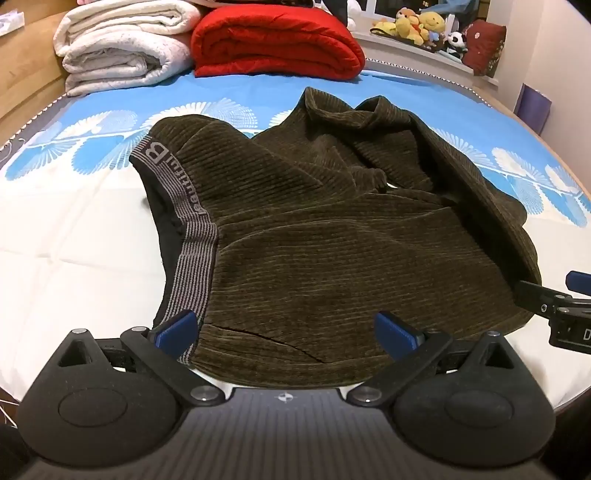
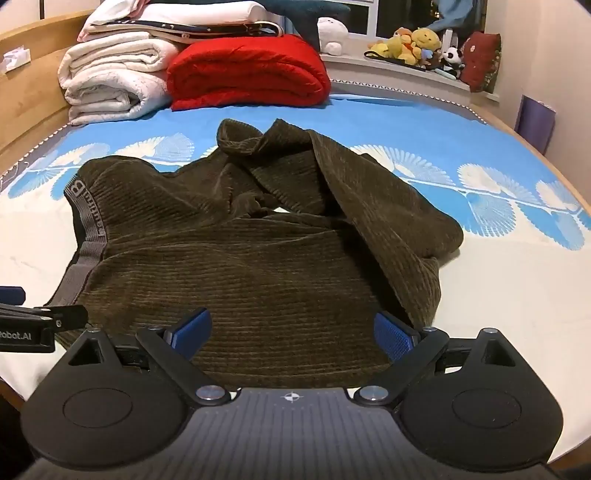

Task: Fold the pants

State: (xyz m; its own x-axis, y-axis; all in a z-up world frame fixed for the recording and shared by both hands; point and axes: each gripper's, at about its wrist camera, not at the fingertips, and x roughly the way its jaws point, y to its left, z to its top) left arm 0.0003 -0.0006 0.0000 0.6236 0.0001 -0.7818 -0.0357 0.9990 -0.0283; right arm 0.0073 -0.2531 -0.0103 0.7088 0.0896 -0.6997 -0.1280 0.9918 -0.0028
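Observation:
Dark olive ribbed pants (image 1: 325, 236) lie crumpled on the bed, with a grey striped waistband (image 1: 192, 236) at the left and the legs bunched toward the back right. The pants also show in the right wrist view (image 2: 266, 273). My left gripper (image 1: 288, 330) is open, its blue pads over the near edge of the pants by the waistband. My right gripper (image 2: 293, 330) is open over the near edge further right. Part of the right gripper shows in the left wrist view (image 1: 554, 306), and part of the left gripper shows in the right wrist view (image 2: 33, 321).
The bed (image 1: 74, 258) has a white and blue patterned sheet. A folded white quilt (image 1: 122, 48) and a folded red blanket (image 1: 277, 40) lie at the far end. Plush toys (image 1: 424, 26) sit on a ledge at the back right. A wooden headboard (image 2: 26, 92) runs along the left.

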